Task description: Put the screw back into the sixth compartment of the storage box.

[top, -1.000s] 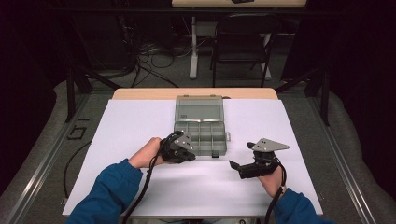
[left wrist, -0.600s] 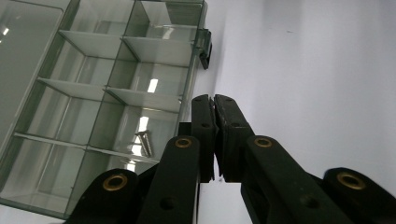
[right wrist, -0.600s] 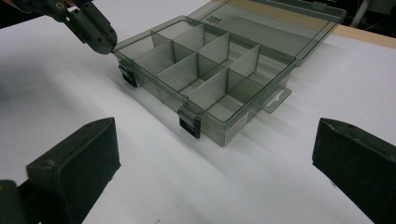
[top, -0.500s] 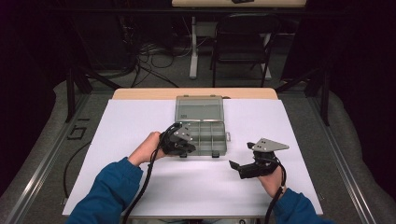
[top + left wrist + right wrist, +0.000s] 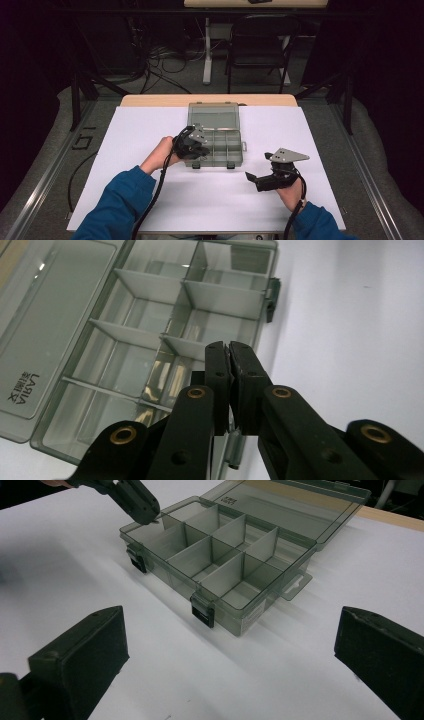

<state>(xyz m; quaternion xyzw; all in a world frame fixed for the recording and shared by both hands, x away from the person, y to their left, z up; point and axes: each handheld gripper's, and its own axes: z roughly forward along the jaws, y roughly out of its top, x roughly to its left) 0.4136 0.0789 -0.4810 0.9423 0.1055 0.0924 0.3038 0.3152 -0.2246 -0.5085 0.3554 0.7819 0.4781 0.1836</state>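
One organizer box (image 5: 218, 140) — left hand-held gripper (image 5: 196, 145), jaws closed, over its near-left compartment.

I see the box (image 5: 216, 141) sitting near the middle of the table (image 5: 130, 125), its lid (image 5: 213, 115) laid open on the far side. My left gripper (image 5: 192, 145) hangs over the box's near-left compartment. My right gripper (image 5: 270, 177) sits nearer me, right of the box and apart from it.

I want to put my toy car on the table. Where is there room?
The white sheet left of the open box is bare, and so is the strip between both sleeves. It's crowded where the left gripper meets the box.
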